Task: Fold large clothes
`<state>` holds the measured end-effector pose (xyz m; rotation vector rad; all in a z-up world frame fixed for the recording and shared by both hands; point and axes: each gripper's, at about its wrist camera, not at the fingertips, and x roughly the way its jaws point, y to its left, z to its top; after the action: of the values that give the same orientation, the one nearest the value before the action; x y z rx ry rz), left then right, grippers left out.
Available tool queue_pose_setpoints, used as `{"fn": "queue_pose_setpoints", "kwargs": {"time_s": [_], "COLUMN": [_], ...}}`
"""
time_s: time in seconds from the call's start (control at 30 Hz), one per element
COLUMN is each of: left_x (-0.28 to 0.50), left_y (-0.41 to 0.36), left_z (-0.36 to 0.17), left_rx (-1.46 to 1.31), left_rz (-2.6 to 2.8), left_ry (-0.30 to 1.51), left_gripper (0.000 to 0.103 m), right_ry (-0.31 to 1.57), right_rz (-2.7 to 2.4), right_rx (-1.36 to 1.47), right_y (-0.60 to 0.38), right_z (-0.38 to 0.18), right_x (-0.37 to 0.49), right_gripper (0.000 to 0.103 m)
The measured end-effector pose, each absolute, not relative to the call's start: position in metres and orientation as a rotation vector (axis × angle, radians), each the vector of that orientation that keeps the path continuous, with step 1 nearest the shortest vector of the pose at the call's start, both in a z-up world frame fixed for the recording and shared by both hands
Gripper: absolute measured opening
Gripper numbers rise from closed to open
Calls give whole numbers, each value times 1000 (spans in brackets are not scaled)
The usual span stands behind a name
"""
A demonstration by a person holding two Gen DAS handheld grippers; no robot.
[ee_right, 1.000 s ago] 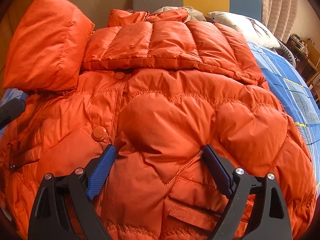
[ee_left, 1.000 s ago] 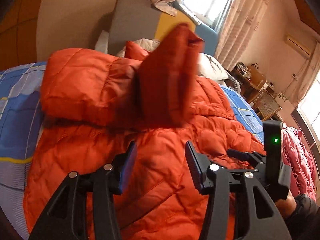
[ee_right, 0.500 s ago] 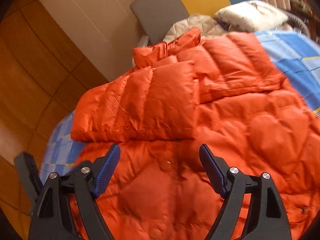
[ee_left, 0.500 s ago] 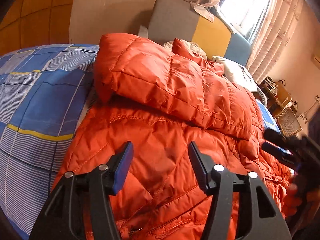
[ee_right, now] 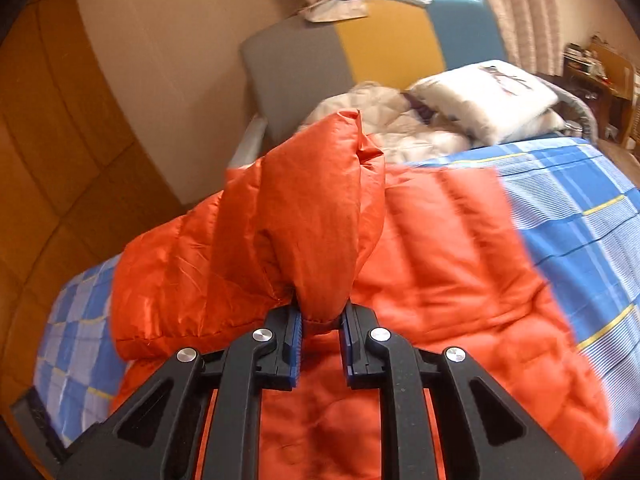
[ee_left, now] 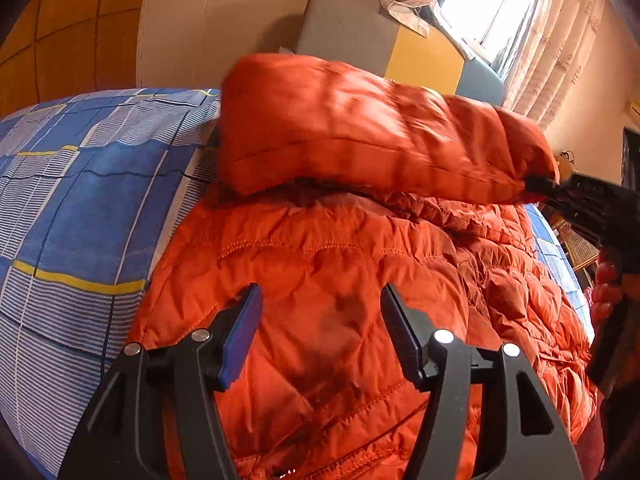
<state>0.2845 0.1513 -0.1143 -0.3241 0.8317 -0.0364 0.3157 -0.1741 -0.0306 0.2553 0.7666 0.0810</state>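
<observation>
1. Orange down jacket [ee_left: 320,320]: spread across blue checked bedsheet [ee_left: 80,200], one sleeve [ee_right: 312,220] raised off the body.
2. Step in hand: sleeve fold. Right gripper [ee_right: 320,328] closing, pads pinching the sleeve end.
3. Left gripper [ee_left: 320,332]: opening, nothing between the jaws, poised over the jacket body.
4. Next move, by judgement: carry sleeve across the chest and lay flat; puffy filling likely to spring back.
5. Versus half a second back: sleeve then flat, right jaws wide and empty.
</observation>
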Motion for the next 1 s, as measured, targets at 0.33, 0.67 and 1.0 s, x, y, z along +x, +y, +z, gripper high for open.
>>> {"fn": "queue_pose_setpoints", "kwargs": {"time_s": [0.33,0.67,1.0], "left_x": [304,358,410], "left_y": [146,142,133], "left_z": [-99,-65,-77], "left_rx": [-292,-238,-201], "left_rz": [-18,9,26], "left_ry": [813,734,765], "left_gripper": [61,70,70], "right_ry": [882,719,776], "right_rz": [-115,-91,-108], "right_rx": [241,86,27], "right_y": [-227,-192,-184], "right_z": [-72,-41,-62], "right_x": [331,320,371], "right_gripper": [17,65,65]}}
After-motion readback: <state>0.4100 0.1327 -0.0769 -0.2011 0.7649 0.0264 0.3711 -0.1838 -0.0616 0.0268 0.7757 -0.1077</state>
